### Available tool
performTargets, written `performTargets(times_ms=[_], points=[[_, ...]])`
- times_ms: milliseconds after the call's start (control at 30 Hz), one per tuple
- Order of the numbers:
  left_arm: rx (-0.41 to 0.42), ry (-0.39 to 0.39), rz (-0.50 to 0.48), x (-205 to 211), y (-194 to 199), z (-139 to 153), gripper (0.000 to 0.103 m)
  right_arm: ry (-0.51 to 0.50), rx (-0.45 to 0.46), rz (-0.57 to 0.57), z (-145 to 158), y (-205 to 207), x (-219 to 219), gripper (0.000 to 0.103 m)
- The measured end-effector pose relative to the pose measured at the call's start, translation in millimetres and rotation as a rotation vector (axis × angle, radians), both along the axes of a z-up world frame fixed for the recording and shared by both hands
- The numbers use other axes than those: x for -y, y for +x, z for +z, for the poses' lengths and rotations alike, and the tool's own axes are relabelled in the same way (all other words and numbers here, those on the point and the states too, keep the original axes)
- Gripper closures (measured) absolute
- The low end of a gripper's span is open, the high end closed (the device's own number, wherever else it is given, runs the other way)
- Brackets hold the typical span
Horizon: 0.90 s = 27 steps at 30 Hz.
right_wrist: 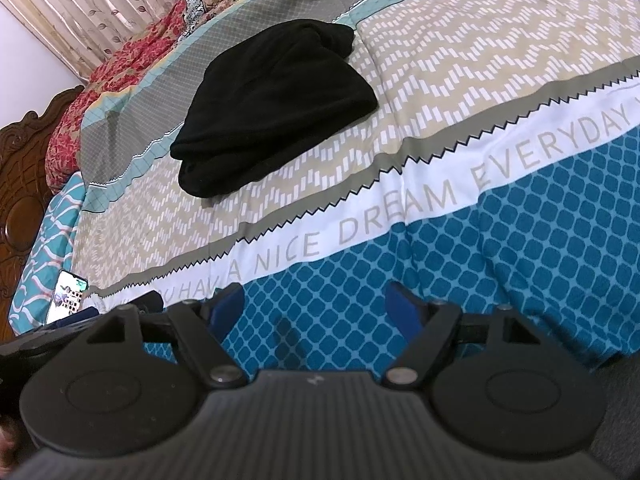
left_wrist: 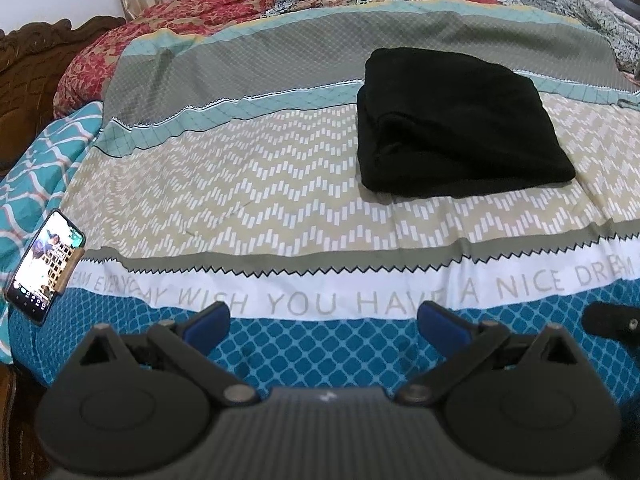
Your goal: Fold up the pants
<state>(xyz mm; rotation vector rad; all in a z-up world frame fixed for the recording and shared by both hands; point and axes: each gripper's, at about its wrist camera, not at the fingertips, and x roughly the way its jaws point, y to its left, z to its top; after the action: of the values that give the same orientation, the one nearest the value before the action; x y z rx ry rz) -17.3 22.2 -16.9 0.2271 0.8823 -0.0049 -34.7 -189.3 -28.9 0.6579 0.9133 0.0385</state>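
A: Where are the pants (left_wrist: pixel 460 124)?

B: Mid-bed, on the zigzag band of the bedspread (left_wrist: pixel 248 184), stacked in a compact black bundle. By the look of it, the folding is done or close to it; maybe one tidy-up of the near edge remains.

A: And the claws?

B: The left gripper (left_wrist: pixel 324 320) and right gripper (right_wrist: pixel 316 304) both hang wide open, holding nothing, near the bed's front edge, well apart from the pants.

A: Room to move?

B: Plenty of bare cover around the bundle. A phone (left_wrist: pixel 46 264) sits at the left edge, beside the headboard (left_wrist: pixel 24 80).
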Motion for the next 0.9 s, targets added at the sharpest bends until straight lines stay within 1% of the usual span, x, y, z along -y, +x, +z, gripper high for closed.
performTargets(times_ms=[333, 667, 900], points=[[0.002, 0.074, 0.002, 3.8, 0.8, -4.9, 0.000, -0.007, 0.012, 0.003, 2.0, -0.8, -2.3, 0.023], [0.000, 0.094, 0.005, 3.9, 0.8, -6.6, 0.000, -0.011, 0.017, 0.006, 3.0, -0.8, -0.4, 0.023], [-0.010, 0.094, -0.013, 6.4, -1.0, -7.8, 0.000, -0.009, 0.017, 0.006, 2.7, -1.1, -0.8, 0.023]])
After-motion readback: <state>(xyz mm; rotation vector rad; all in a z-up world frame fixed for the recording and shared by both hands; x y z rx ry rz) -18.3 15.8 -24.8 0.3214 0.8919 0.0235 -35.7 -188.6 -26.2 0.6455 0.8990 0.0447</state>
